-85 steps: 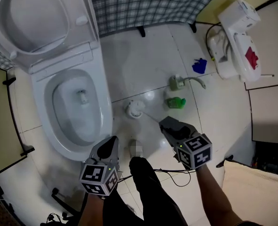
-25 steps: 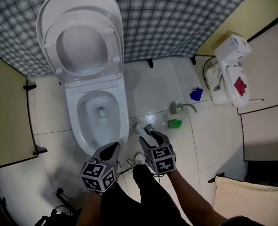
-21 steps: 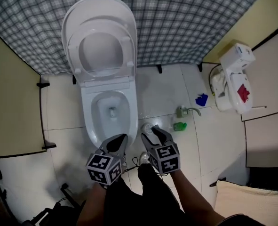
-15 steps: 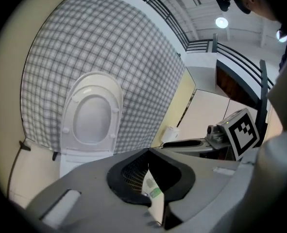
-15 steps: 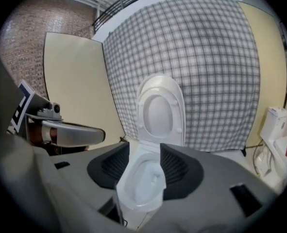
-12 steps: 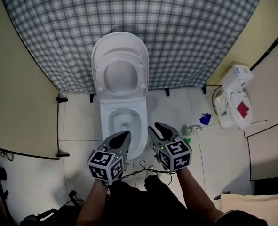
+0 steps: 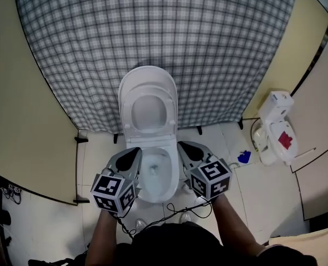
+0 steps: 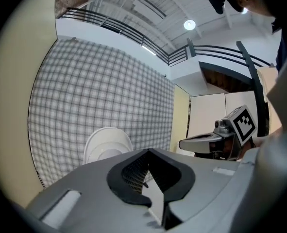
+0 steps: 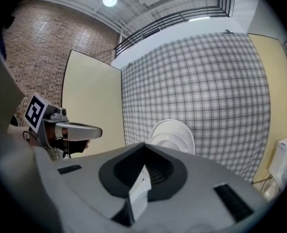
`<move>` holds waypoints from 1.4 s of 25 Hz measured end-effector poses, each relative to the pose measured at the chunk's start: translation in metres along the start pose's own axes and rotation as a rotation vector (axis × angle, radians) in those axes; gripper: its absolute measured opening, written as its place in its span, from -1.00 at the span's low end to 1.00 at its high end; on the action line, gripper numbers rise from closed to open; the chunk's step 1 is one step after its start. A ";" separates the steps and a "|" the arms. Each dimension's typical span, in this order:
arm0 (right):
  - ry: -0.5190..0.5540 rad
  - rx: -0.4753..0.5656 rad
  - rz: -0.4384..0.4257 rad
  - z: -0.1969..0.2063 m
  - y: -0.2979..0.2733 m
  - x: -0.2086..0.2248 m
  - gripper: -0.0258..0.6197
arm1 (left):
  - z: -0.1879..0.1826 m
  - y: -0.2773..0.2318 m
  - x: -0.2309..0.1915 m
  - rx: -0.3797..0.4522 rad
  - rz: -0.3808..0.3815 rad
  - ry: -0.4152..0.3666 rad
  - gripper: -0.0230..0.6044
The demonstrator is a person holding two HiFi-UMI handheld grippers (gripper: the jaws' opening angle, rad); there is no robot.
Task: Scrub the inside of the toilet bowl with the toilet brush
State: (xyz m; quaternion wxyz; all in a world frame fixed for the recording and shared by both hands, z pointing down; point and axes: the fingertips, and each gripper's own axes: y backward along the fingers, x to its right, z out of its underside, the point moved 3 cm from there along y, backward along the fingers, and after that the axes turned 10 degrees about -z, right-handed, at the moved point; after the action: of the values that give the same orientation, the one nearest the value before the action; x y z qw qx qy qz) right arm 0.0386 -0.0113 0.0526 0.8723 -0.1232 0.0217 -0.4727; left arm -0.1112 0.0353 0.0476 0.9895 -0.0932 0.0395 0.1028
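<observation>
Left of the toilet (image 7: pixel 148 87), the left tongs (image 7: pixel 135 151) are rising, closed and empty. Right of it, the right tongs (image 7: pixel 182 145) are rising too, just closing on nothing. The brush, lately standing right of the toilet, is now hiding from view; scrubbing is probably ending.

A mock toilet stall set up inside a large hall

A white toilet (image 7: pixel 152 148) with its lid raised stands on a pale tiled floor (image 7: pixel 252 187); behind it hangs a checked cloth (image 7: pixel 152 32) in place of a wall, flanked by plain yellow partition panels (image 7: pixel 28 93); over the panels the gripper views show a brick wall (image 9: pixel 41 38), a railed upper gallery (image 8: pixel 109 25) and a high ceiling with a round lamp (image 9: pixel 109 0); a staged set, not a real bathroom.
</observation>
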 end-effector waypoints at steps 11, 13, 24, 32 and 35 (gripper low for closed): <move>-0.005 0.053 -0.059 -0.026 -0.012 -0.017 -0.88 | -0.033 -0.015 0.010 0.046 0.036 0.002 -0.90; -0.009 0.059 -0.055 -0.026 -0.013 -0.014 -0.88 | -0.034 -0.021 0.012 0.040 0.048 -0.007 -0.90; -0.008 0.067 -0.075 -0.023 -0.022 -0.011 -0.88 | -0.027 -0.034 0.012 0.026 0.063 -0.035 -0.90; 0.005 0.076 -0.096 -0.027 -0.030 -0.016 -0.88 | -0.028 -0.034 0.005 0.029 0.058 -0.047 -0.90; 0.011 0.077 -0.103 -0.025 -0.023 -0.018 -0.88 | -0.027 -0.028 0.012 0.030 0.055 -0.052 -0.90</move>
State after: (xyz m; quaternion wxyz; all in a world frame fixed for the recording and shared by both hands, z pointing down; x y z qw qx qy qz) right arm 0.0057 -0.0129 0.0327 0.8507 -0.0881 0.0018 -0.5182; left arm -0.0953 0.0055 0.0252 0.9883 -0.0744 0.0178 0.1318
